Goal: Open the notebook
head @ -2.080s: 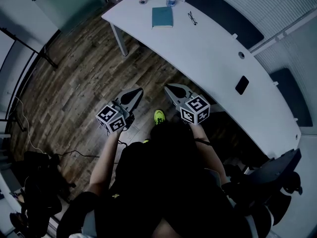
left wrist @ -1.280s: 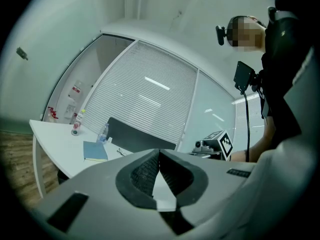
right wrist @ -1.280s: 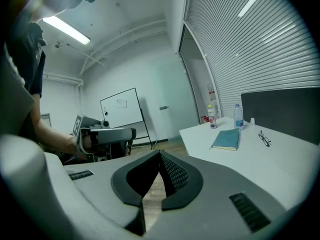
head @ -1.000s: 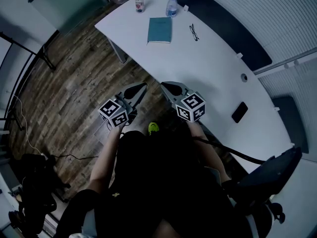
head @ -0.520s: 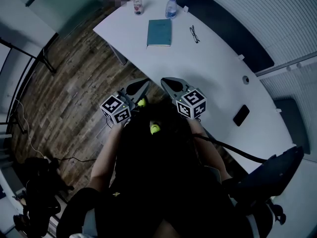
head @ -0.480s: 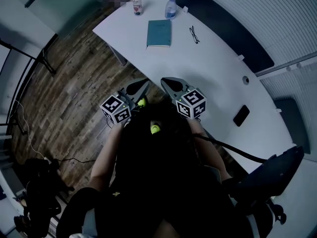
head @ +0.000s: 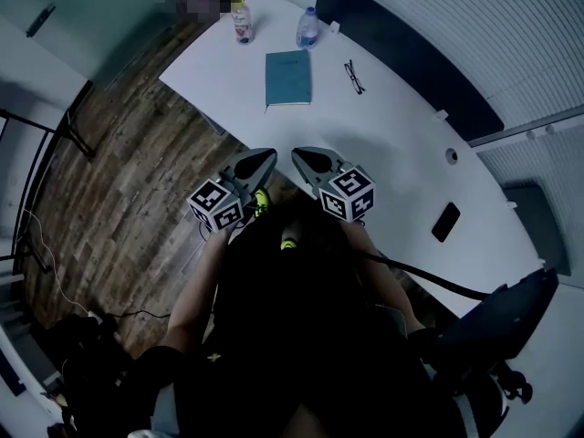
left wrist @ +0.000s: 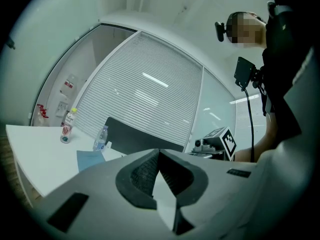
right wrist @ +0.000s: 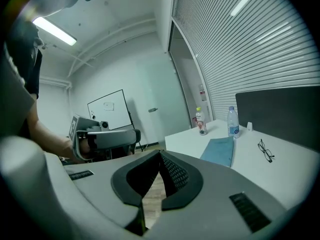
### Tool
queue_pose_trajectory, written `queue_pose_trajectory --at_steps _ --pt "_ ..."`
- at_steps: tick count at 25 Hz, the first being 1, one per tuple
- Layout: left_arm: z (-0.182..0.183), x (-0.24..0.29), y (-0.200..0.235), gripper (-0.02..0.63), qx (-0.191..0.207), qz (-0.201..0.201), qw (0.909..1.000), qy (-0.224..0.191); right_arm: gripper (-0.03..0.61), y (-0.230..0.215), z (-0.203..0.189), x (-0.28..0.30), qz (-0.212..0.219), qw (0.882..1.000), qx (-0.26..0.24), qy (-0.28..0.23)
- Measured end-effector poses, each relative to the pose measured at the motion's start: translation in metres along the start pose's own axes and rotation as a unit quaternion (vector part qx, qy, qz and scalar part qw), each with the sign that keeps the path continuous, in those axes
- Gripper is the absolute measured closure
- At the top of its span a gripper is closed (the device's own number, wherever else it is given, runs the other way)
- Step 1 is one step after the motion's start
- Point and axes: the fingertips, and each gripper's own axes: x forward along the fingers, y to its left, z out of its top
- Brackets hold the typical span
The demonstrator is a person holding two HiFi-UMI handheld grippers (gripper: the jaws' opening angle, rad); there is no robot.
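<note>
A teal notebook (head: 287,78) lies closed on the white table (head: 383,144), near its far left end. My left gripper (head: 265,157) and right gripper (head: 298,155) are held side by side in front of me, well short of the notebook, at the table's near edge. Both pairs of jaws meet at the tips with nothing between them. The left gripper view has its shut gripper (left wrist: 159,152) level, with the notebook (left wrist: 90,159) far off. From the right gripper (right wrist: 160,155) the notebook (right wrist: 219,151) lies ahead to the right.
Two bottles (head: 241,21) (head: 307,29) stand behind the notebook and a pair of glasses (head: 354,76) lies to its right. A black phone (head: 445,222) rests further along the table. A dark chair (head: 497,322) sits at lower right. Wooden floor (head: 119,181) lies to the left.
Both grippers have moved forward together toward the table, and the notebook now sits nearer to them in the head view. Their jaws have stayed shut.
</note>
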Motion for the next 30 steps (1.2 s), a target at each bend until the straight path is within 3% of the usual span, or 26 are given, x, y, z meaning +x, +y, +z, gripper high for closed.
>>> queue_pose_trajectory --at_steps 17,25,30 --pt "0.023 0.034 0.084 0.606 -0.017 -0.052 0.9985 0.008 0.555 -0.058 0.028 0.073 -0.063 0.998 0.022 0.010" --pt "0.022 0.045 0.107 0.606 -0.029 -0.083 0.9960 0.015 0.555 -0.077 0.031 0.097 -0.086 0.996 0.021 0.015" --pt "0.019 0.048 0.113 0.606 -0.025 -0.081 0.9963 0.012 0.555 -0.087 0.029 0.103 -0.090 0.995 0.031 0.019"
